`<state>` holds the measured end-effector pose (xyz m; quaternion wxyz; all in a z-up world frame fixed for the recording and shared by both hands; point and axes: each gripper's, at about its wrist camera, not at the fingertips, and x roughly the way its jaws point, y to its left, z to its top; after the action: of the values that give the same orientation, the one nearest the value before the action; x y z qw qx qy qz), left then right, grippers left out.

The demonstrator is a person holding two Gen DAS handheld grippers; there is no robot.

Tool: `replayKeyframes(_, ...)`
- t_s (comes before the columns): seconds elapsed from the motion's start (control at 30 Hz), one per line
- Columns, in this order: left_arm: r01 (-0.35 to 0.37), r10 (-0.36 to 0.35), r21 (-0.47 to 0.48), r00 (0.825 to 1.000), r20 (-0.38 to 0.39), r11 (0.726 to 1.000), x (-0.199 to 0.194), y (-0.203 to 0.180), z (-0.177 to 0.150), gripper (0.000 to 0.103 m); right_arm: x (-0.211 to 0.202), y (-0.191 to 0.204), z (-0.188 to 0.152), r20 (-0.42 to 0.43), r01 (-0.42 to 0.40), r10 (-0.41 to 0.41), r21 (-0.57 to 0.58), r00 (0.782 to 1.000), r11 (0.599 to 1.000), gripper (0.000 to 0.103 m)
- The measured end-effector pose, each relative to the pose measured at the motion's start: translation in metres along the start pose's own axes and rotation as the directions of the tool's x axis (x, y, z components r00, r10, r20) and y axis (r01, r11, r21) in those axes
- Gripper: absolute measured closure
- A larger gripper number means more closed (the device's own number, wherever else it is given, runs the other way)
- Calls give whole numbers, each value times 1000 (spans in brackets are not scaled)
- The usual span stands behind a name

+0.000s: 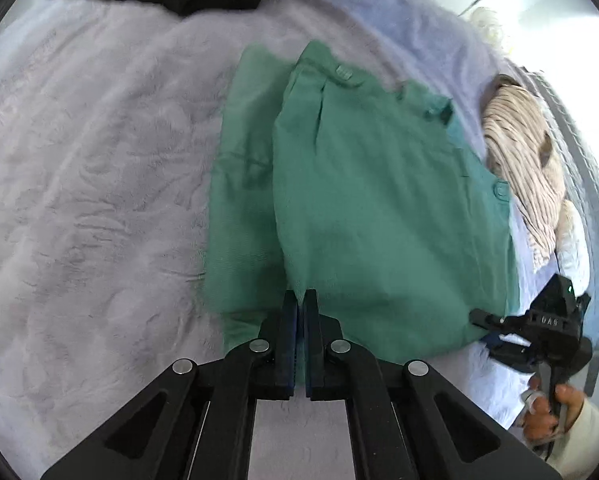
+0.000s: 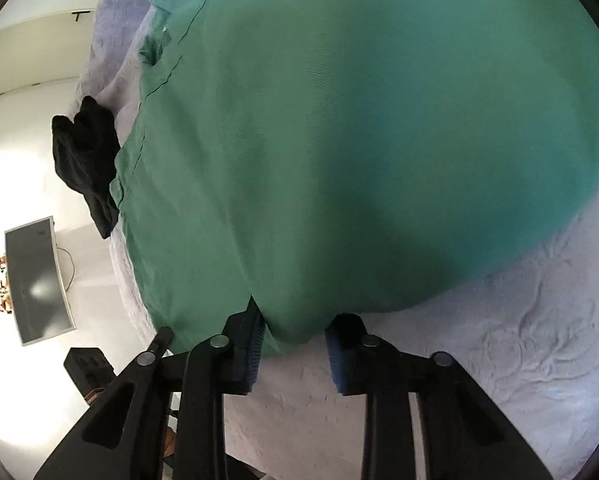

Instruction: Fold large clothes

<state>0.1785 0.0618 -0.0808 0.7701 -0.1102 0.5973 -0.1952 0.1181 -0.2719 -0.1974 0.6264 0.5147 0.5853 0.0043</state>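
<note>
The green garment (image 1: 371, 216) is laid on the pale textured bedspread (image 1: 99, 184), already doubled over itself, with a lower layer showing along its left side. A fold step is judged to be in hand, with the near hem as the working edge.

The left gripper (image 1: 300, 300) is seen with its jaws drawn together at the near hem; whether cloth is pinched between them cannot be told. The right gripper (image 2: 295, 332) is held with its jaws apart, and a bulge of the near hem lies between them, not yet clamped.

A dark garment (image 2: 83, 160) lies at the far edge of the bed, and a beige striped cloth (image 1: 523, 160) lies just beside the green garment on its right.

For the next move, the right jaws would need to be closed on the hem. Both layers should be caught, then both corners carried away together toward the far edge.
</note>
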Motion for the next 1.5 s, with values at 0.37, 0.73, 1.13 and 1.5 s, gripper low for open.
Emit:
replayKeyframes(0.37,-138,128,-104,987,-94,985,22,47,-48,101,17,-14,-8,-30,60,-61,-33,998,998,82)
replayKeyframes(0.73,-205,210,-44,967,147,978,-37,10,-8,2,-10,11,-35,-125,20,-48,-214,991,977,35)
replayKeyframes(1.13,-18,18,59,1000,-11,998,51,-28,53,52,82,45,-58,-238,-266,255,-16,937,964,33)
replayKeyframes(1.5,-42,42,65,999,-5,997,46,-1,28,99,134,63,-69,-262,-260,254,12,931,965,95)
